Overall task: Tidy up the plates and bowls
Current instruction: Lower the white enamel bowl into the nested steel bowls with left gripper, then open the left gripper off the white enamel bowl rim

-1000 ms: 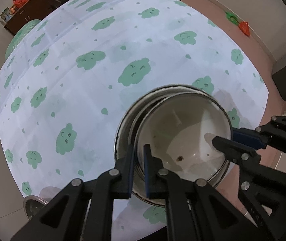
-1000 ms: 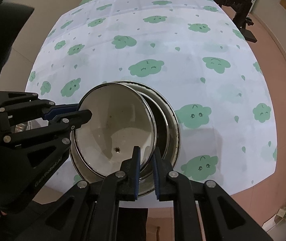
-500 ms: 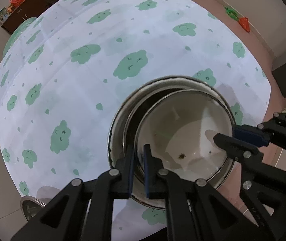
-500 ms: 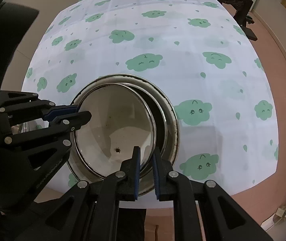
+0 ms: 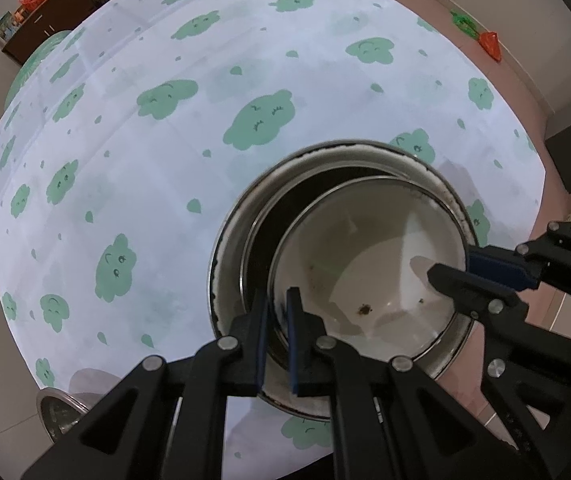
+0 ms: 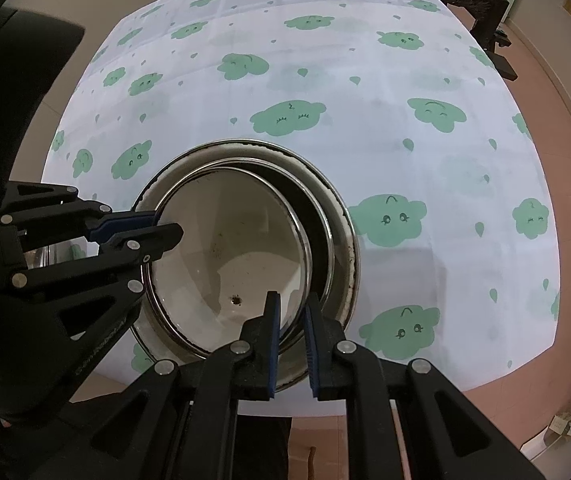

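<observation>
A steel bowl (image 5: 365, 256) with a pale, speckled inside is held by its rim from two sides. My left gripper (image 5: 278, 320) is shut on the near-left rim, also visible in the right wrist view as the left gripper (image 6: 157, 228). My right gripper (image 6: 291, 320) is shut on the opposite rim and appears in the left wrist view as the right gripper (image 5: 457, 268). The held bowl (image 6: 229, 256) sits inside a wider nest of steel bowls (image 5: 229, 248), (image 6: 341, 216), pushed off-centre in it. The nest stands near the table's front edge.
The table (image 5: 165, 160) wears a white cloth with green clouds. Another steel bowl (image 5: 57, 412) lies low at the left, beyond the table's corner. Dark furniture (image 6: 485, 12) stands past the far side, and red-brown floor (image 6: 565, 120) lies to the right.
The held bowl has sunk a little deeper into the wider bowls beneath it. Both grippers have kept their grip on its rim.
</observation>
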Demonstrator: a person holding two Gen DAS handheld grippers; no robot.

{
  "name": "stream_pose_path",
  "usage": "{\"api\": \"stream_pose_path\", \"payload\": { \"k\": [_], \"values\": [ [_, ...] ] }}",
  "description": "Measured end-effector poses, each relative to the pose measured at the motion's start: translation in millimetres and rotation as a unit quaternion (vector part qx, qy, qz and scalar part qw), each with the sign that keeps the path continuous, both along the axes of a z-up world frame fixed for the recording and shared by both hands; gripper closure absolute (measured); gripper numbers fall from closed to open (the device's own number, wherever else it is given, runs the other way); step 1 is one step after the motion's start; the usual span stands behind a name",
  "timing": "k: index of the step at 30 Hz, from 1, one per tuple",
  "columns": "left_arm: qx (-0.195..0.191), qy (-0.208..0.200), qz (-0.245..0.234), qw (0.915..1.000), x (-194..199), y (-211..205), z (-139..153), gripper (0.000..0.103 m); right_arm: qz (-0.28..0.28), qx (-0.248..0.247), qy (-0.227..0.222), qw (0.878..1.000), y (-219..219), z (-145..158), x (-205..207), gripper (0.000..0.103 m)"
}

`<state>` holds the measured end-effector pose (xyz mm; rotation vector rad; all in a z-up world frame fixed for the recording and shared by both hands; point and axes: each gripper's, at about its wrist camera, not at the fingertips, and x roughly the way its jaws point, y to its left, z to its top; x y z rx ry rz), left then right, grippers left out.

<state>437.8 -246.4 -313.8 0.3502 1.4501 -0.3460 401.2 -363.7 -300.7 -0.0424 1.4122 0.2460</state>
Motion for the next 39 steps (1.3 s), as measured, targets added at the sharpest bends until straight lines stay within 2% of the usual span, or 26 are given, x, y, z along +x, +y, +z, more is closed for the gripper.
{"api": "stream_pose_path", "payload": {
  "k": [26, 30, 33, 35, 39],
  "values": [
    [-0.003, 0.002, 0.009, 1.0, -0.8, 1.8, -1.0, 0.096, 0.006, -0.004, -0.004, 1.0, 2.6, -0.9, 0.5, 0.088],
    [-0.006, -0.004, 0.01, 0.9999, -1.0, 2.3, 2.7, 0.09, 0.001, 0.003, -0.01, 1.0, 0.5, 2.0, 1.3, 0.086],
    [-0.01, -0.007, 0.009, 0.9999, -1.6, 2.3, 6.2, 0.086, 0.001, 0.004, -0.014, 1.0, 1.1, 4.5, 1.3, 0.069],
    [-0.01, -0.009, 0.009, 0.9999, -1.6, 3.2, 7.5, 0.085, 0.001, 0.005, -0.017, 1.0, 2.0, 6.2, 1.4, 0.069],
    [-0.011, -0.016, 0.012, 0.9997, -1.1, 4.9, 12.2, 0.073, 0.002, 0.004, -0.02, 1.0, 2.6, 8.1, 1.9, 0.068]
  ]
}}
